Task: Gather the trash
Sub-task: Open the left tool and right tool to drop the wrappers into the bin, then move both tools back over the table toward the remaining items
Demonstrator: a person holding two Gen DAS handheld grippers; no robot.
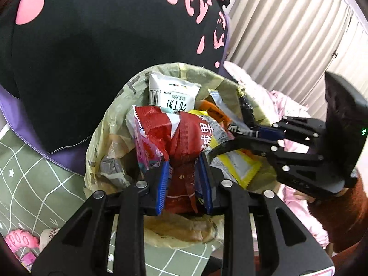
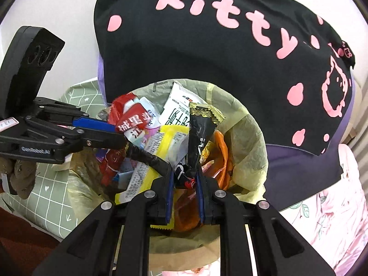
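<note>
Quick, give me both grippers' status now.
Left gripper: shut on the red wrapper.
Right gripper: shut on the black wrapper.

Both fisheye views were bright and evenly lit, with soft daylight coming through the pale curtain (image 1: 299, 34) at the upper right of the left wrist frame and no hard shadows. Straight lines bowed strongly toward the dark circular vignette at the corners. The black shirt (image 2: 218, 57) lost detail in shade, while nearby wrappers stayed sharp and faintly glossy.
</note>
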